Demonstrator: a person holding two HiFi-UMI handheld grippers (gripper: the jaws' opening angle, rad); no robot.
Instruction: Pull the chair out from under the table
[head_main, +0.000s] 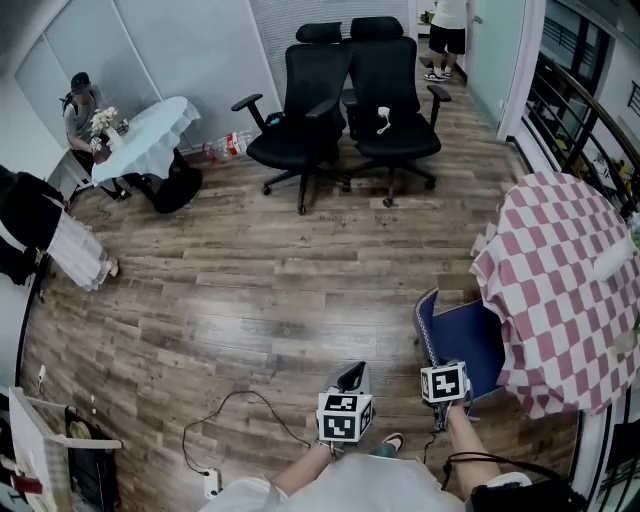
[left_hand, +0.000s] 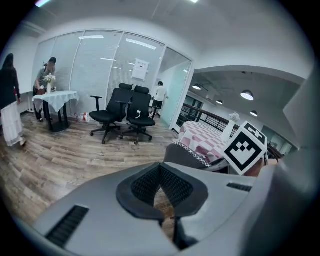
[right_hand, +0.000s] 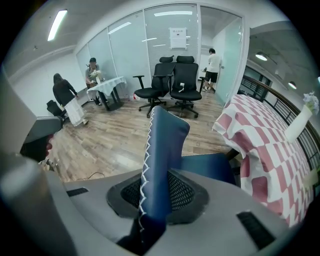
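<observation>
Right gripper (right_hand: 156, 192): jaws partly closed and clamped on the top of the padded backrest (right_hand: 167, 135), one pad pressing each face. The backrest belongs to one blue upholstered chair (head_main: 465, 345) with white zigzag stitching. The chair stands at the lower right of the head view, with the right side of its seat tucked under the hem of a pink-and-white checked cloth (head_main: 530, 370). That cloth covers one round table (head_main: 560, 260).

Left gripper (left_hand: 160, 172): jaw tips together, nothing between them, carried free at the bottom centre of the head view, just left of the right gripper.

Hazards, as judged:
- One gripper alone holds the soft upper edge, so a sharp pull may slide the pads off the padding.
- A pull this high may tip the chair backward rather than slide it.
- The chair may catch the hanging hem and drag the cloth along.
- One black cable (head_main: 240, 393) loops over the wooden floor at the lower left, near the person's feet, and could snag a step backward.

Count:
- Grippers, two.
- Blue chair, one.
- Checked table, one.
- Black swivel office chairs (head_main: 300, 100), two, at upper centre.
- Small table with a pale cloth (head_main: 150, 130), one, at upper left.
- Other people, three: a person (head_main: 80, 105) beside that small table, a person (head_main: 448, 25) at the top edge, and a person (head_main: 35, 220) at the left edge.
</observation>
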